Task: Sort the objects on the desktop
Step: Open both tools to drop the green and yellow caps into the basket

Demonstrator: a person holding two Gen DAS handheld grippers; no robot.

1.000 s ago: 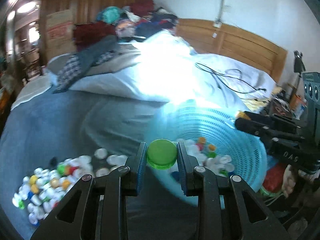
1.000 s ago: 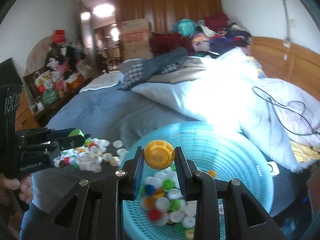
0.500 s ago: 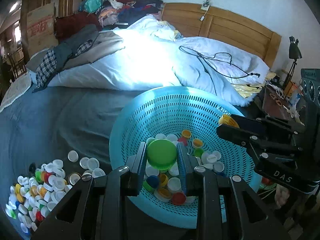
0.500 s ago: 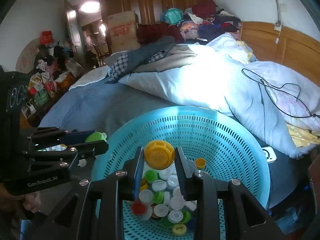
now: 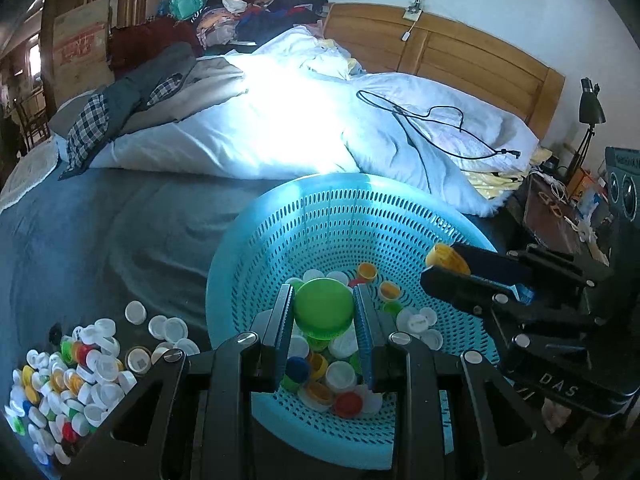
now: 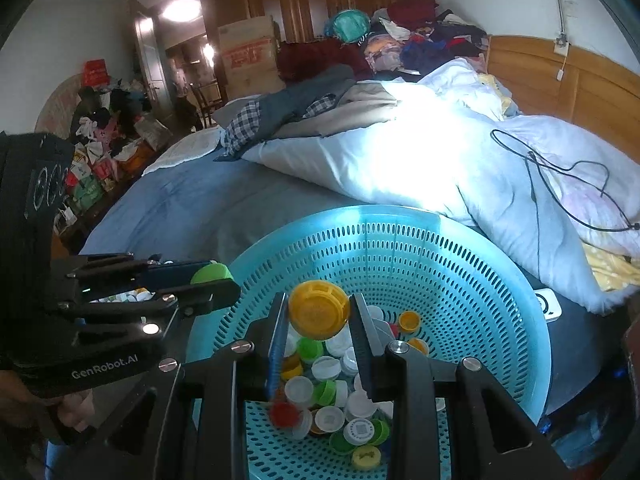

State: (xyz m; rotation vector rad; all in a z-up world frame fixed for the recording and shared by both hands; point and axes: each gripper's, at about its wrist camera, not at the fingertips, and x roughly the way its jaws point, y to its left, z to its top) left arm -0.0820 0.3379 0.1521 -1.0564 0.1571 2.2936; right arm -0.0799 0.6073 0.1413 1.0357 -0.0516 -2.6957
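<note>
A turquoise perforated basket point(image 5: 304, 216) point(image 6: 500, 280) sits on the blue bedsheet and holds several bottle caps. My left gripper point(image 5: 323, 314) is shut on a green cap point(image 5: 323, 308) above the caps in the basket; it also shows in the right wrist view point(image 6: 208, 280). My right gripper point(image 6: 318, 314) is shut on a yellow cap point(image 6: 318, 308) above the basket's inside; in the left wrist view point(image 5: 444, 268) it reaches in from the right. A pile of loose caps point(image 5: 76, 368) lies on the sheet left of the basket.
A white duvet point(image 5: 280, 128) with a black cable point(image 5: 424, 120) lies behind the basket. Clothes point(image 5: 132, 100) are heaped at the back. A wooden headboard point(image 5: 460, 52) and a cluttered nightstand with a lamp point(image 5: 588, 116) are at the right.
Both grippers have moved from beside the basket to over its inside, each still holding its cap. The left one came from the loose pile's side toward the right.
</note>
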